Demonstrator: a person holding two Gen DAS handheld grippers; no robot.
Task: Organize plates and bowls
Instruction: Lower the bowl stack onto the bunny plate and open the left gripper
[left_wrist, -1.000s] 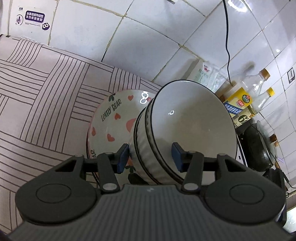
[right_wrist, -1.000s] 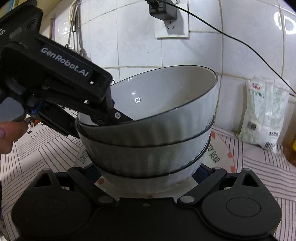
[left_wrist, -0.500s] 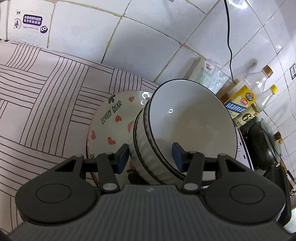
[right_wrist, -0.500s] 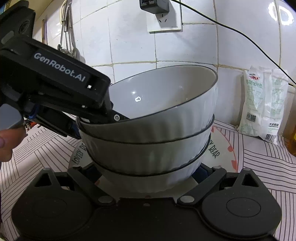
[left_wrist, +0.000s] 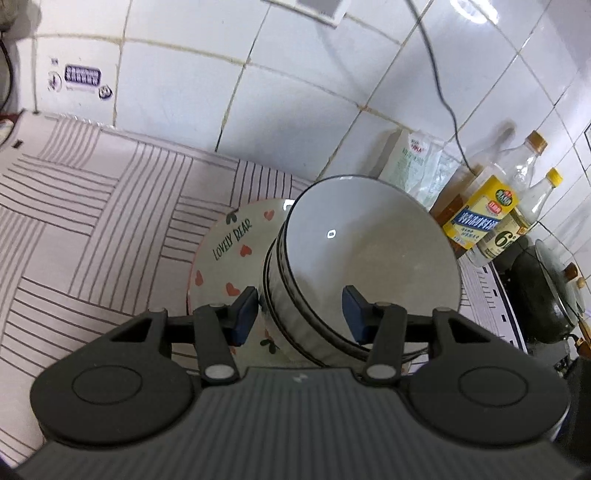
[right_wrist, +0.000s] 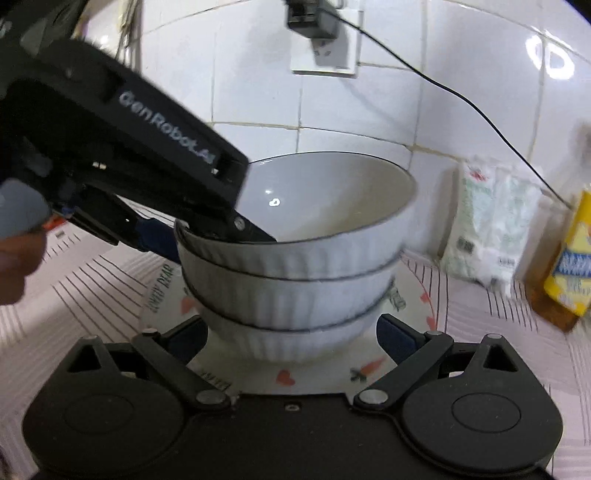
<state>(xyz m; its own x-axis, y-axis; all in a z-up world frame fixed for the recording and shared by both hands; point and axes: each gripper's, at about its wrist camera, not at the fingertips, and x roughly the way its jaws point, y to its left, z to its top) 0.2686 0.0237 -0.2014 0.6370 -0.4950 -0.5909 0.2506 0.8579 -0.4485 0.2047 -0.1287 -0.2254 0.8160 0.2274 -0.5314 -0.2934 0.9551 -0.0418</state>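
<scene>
Three nested bowls (right_wrist: 295, 266) sit on the heart-print plate (left_wrist: 229, 251) on the striped counter cloth (left_wrist: 92, 221). Left gripper (left_wrist: 299, 310) is part-closed astride the stack's near rim, one finger inside the top bowl and one outside; whether the pads press is unclear. Right gripper (right_wrist: 291, 332) stands wide, jaws flanking the bottom bowl's base without evident contact. Best to seat the rim deep between the pads and keep the stack level so it doesn't tilt.

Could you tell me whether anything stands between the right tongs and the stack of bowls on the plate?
Nothing visible does: the right tongs stand open on either side of the stack of bowls, just above the plate.
</scene>
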